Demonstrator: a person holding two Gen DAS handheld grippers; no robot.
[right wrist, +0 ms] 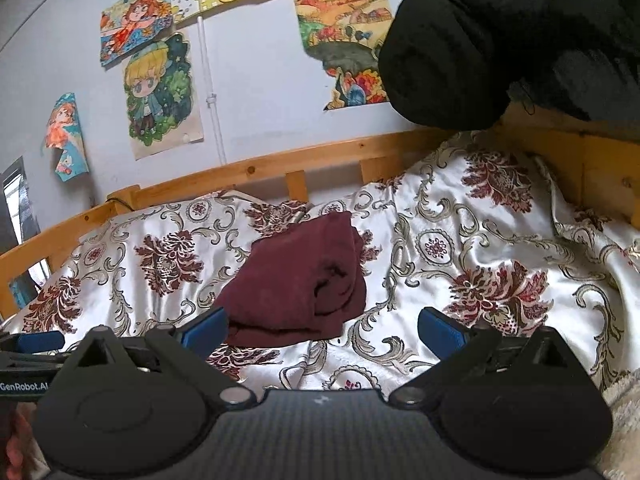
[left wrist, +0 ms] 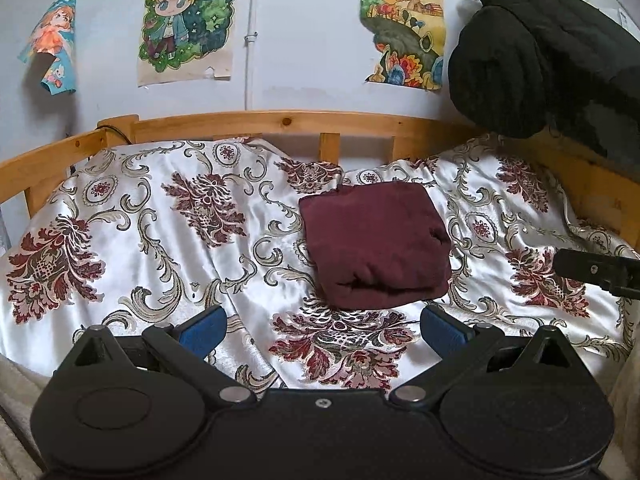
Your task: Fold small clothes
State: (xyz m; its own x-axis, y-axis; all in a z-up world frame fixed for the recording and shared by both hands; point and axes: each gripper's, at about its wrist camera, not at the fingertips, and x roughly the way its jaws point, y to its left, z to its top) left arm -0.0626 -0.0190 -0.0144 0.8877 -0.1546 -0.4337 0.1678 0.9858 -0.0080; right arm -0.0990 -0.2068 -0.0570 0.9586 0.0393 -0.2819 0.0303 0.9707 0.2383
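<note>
While the left wrist view looks along the bed, the left gripper (left wrist: 322,326) hangs with its blue-padded fingers (left wrist: 204,330) spread wide and nothing between them, just short of the folded maroon garment (left wrist: 374,240). That garment lies as a compact, roughly square bundle on the floral satin bedspread (left wrist: 160,240), its rounded fold edges facing the gripper and apart from both fingers. Beyond the garment runs the wooden bed rail (left wrist: 280,120), and above the rail the pale wall carries cartoon posters (left wrist: 186,20). Right of the garment, at the frame edge, a black part of the right gripper (left wrist: 596,270) reaches in over the bedspread, and a bulky black garment (left wrist: 540,48) hangs above the rail's right end. From the right wrist view, the right gripper (right wrist: 322,326) is likewise released and empty, its left finger (right wrist: 206,328) just beside the maroon garment's (right wrist: 296,276) near corner without clearly touching it. Left of the garment, a blue finger of the left gripper (right wrist: 38,340) shows at the edge, and the black garment (right wrist: 500,40) looms over the rail (right wrist: 260,168).
</note>
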